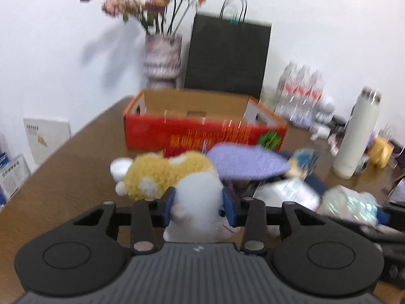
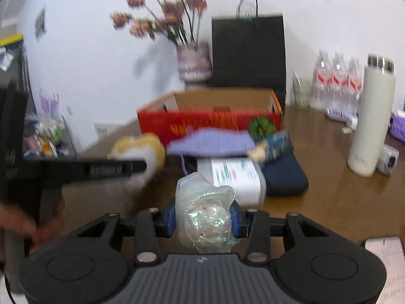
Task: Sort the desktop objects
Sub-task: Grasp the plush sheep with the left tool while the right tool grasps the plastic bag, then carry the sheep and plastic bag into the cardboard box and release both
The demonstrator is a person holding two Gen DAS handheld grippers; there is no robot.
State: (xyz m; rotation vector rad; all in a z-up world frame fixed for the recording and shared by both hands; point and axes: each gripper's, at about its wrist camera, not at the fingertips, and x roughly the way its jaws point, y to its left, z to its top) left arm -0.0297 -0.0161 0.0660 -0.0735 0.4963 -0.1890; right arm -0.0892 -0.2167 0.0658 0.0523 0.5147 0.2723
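Observation:
My left gripper (image 1: 200, 206) is shut on a yellow-and-white plush toy (image 1: 192, 192), gripping its white body above the brown table (image 1: 76, 177). My right gripper (image 2: 202, 219) is shut on a crumpled clear glittery plastic bag (image 2: 207, 212). In the right wrist view the left gripper's black body (image 2: 83, 168) reaches in from the left in front of the plush toy (image 2: 141, 147). An open red cardboard box (image 1: 202, 126) stands behind the clutter and also shows in the right wrist view (image 2: 210, 121).
Between grippers and box lie a purple cloth (image 2: 212, 141), a white labelled packet (image 2: 235, 174), a dark blue pouch (image 2: 286, 174) and a blue snack packet (image 2: 273, 144). A white flask (image 2: 372, 116), water bottles (image 2: 336, 81), a flower vase (image 2: 193, 63) and a black paper bag (image 2: 248, 50) stand behind.

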